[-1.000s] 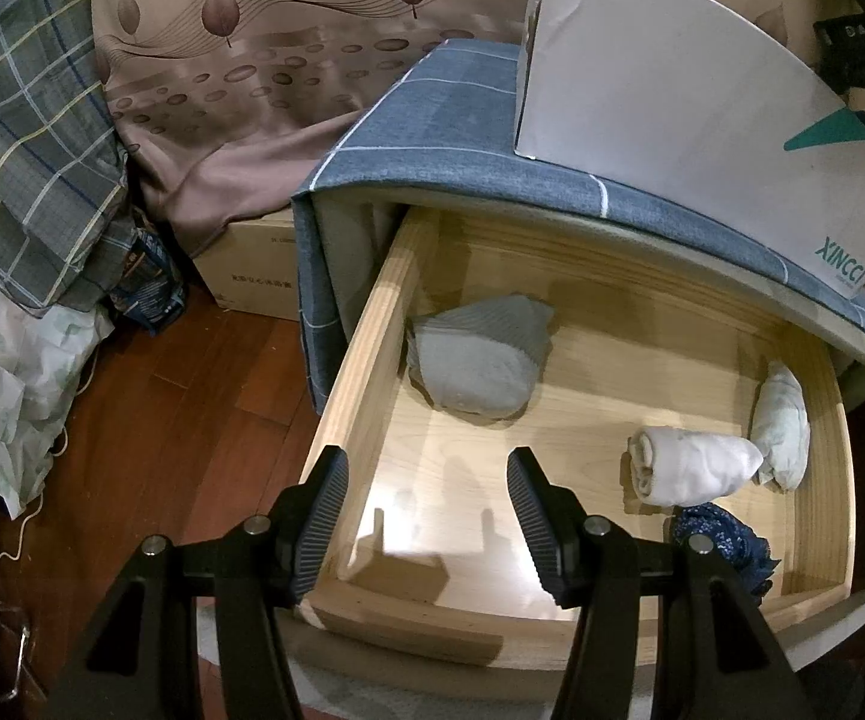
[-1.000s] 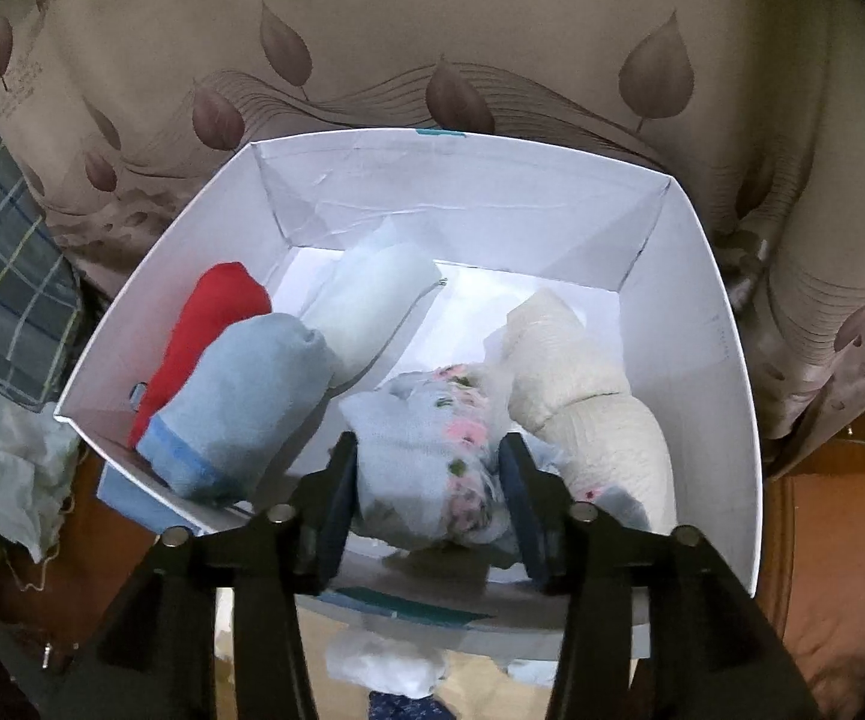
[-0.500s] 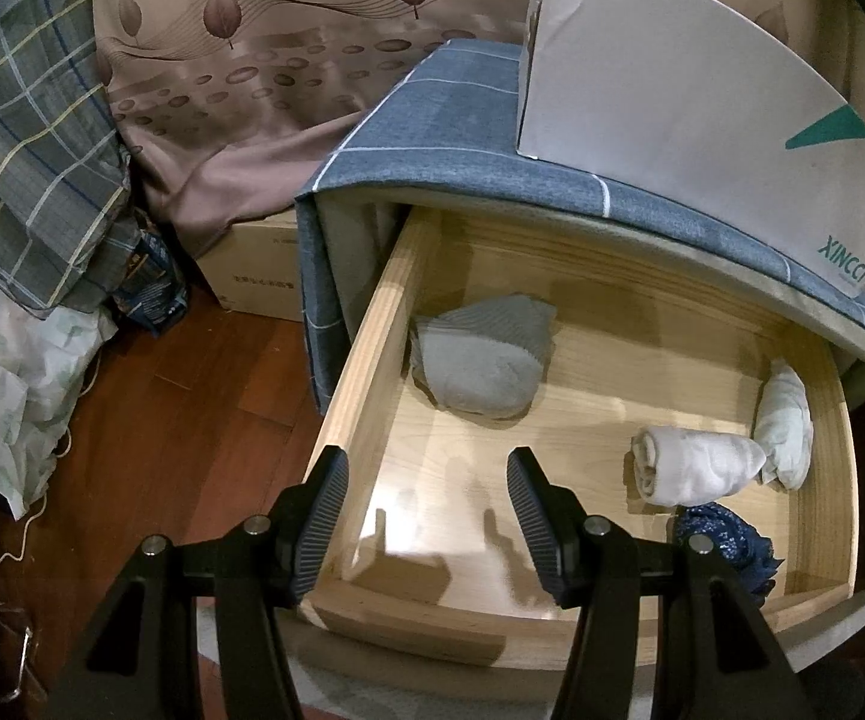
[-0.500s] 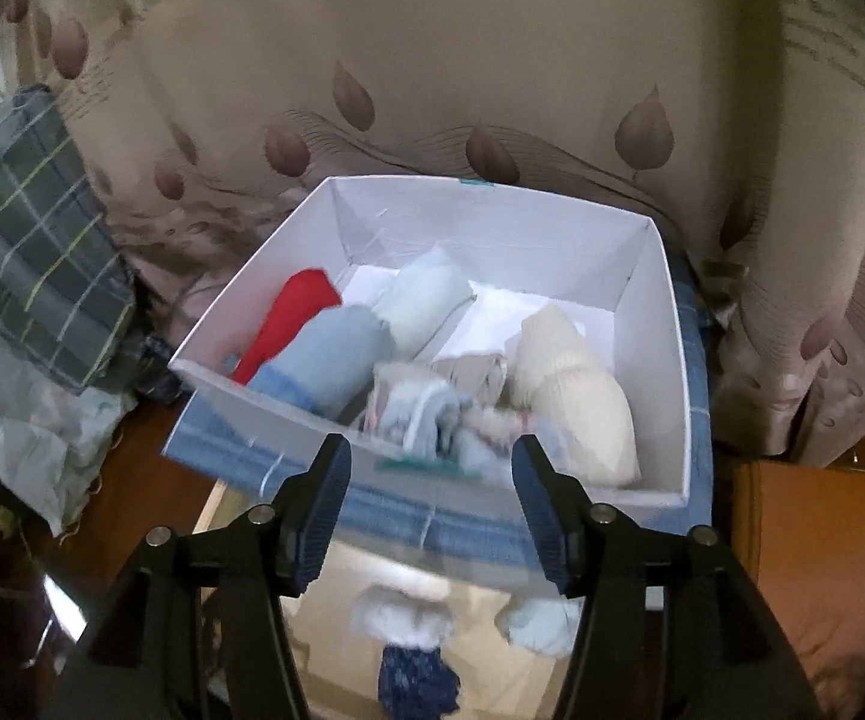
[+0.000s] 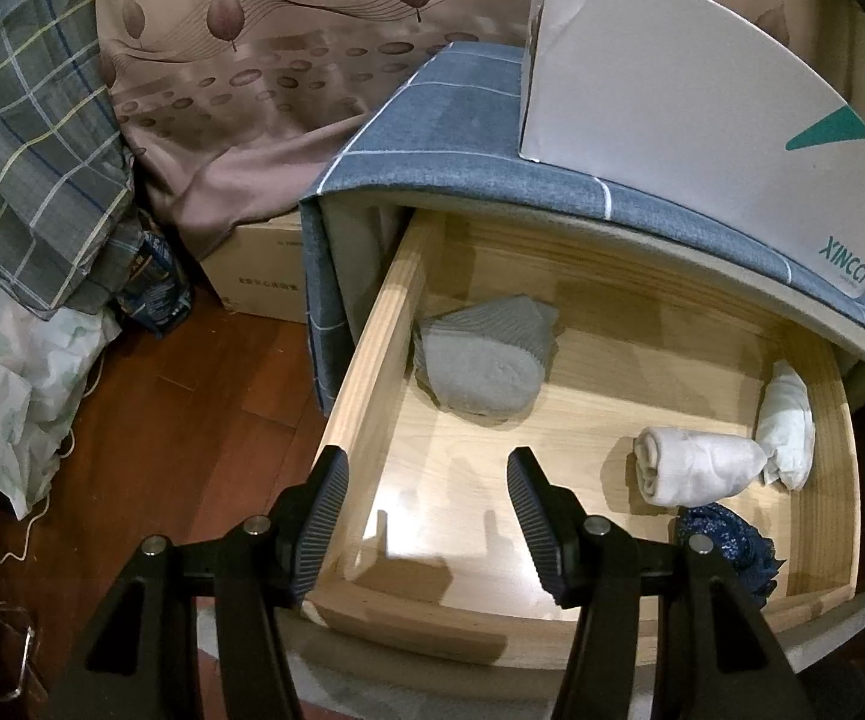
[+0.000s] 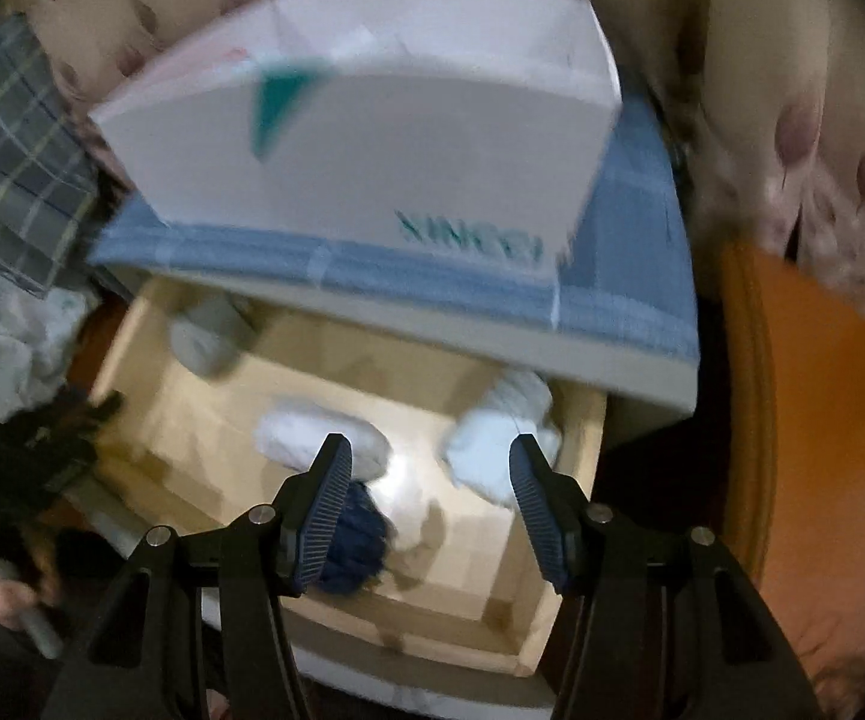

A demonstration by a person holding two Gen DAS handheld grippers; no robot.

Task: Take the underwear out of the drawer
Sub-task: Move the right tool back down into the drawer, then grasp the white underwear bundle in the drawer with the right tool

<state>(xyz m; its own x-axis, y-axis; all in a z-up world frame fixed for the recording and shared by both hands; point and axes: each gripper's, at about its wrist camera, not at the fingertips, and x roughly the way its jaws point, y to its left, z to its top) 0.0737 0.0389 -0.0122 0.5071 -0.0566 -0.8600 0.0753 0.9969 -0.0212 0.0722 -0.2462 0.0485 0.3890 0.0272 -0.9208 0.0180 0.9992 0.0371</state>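
The wooden drawer stands pulled out. It holds a grey rolled underwear at the back left, and a white roll, a pale roll and a dark blue one on the right. My left gripper hangs open over the drawer's front left corner, holding nothing. The blurred right wrist view shows my right gripper open and empty above the drawer. The white roll and dark blue one lie by its left finger, the pale roll by its right.
A white cardboard box sits on the blue checked cloth covering the cabinet top. On the wooden floor to the left are a brown carton and a heap of plaid fabric. An orange cushion lies right of the drawer.
My right gripper let go of the floral roll in the white box, pulled back and came down over the open drawer. The left gripper has stayed put.
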